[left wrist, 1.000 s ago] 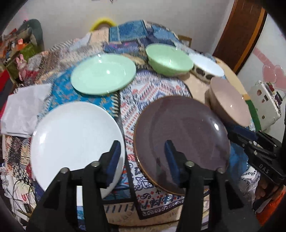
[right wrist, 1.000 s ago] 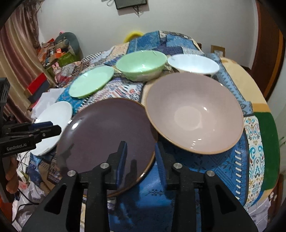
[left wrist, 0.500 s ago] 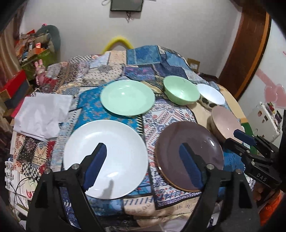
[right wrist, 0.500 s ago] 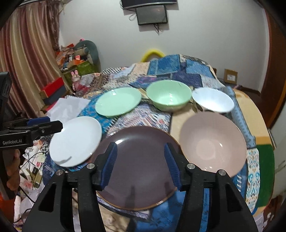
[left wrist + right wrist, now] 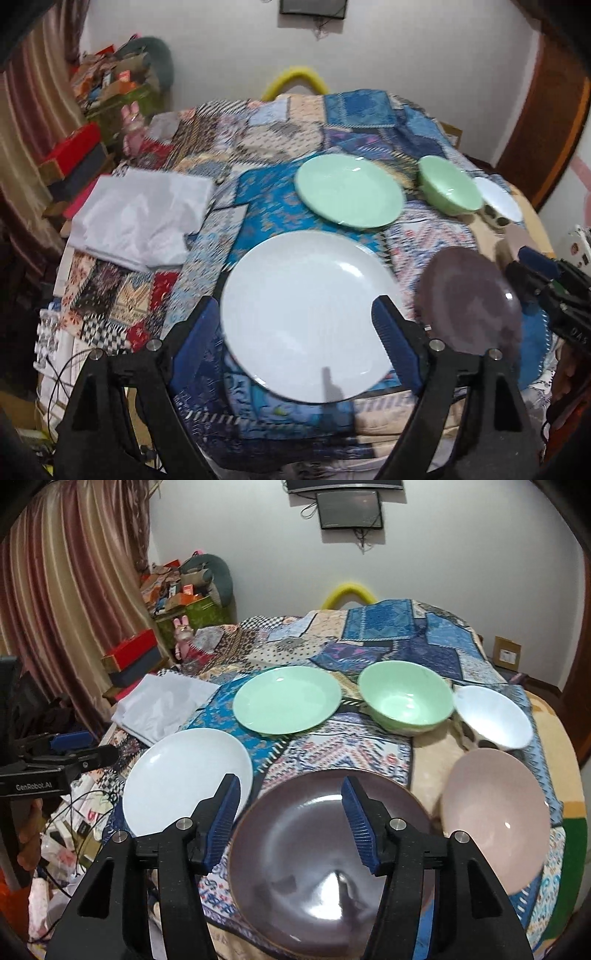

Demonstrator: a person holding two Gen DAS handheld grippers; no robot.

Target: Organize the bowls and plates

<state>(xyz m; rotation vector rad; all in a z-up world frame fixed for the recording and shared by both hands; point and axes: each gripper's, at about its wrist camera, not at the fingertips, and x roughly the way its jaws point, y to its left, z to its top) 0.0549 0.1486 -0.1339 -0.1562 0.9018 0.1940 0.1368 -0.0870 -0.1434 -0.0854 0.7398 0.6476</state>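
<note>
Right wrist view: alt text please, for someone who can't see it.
The open right gripper hovers over a dark brown plate on a patchwork cloth, holding nothing. Around it lie a white plate, green plate, green bowl, white bowl and pink bowl.

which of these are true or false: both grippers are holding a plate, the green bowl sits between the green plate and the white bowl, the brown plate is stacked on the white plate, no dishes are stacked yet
1. Both grippers hold a plate: false. The left gripper and right gripper are open and hold nothing.
2. The green bowl sits between the green plate and the white bowl: true.
3. The brown plate is stacked on the white plate: false. They lie side by side on the patchwork cloth.
4. No dishes are stacked: true. The pink bowl also sits alone.
</note>
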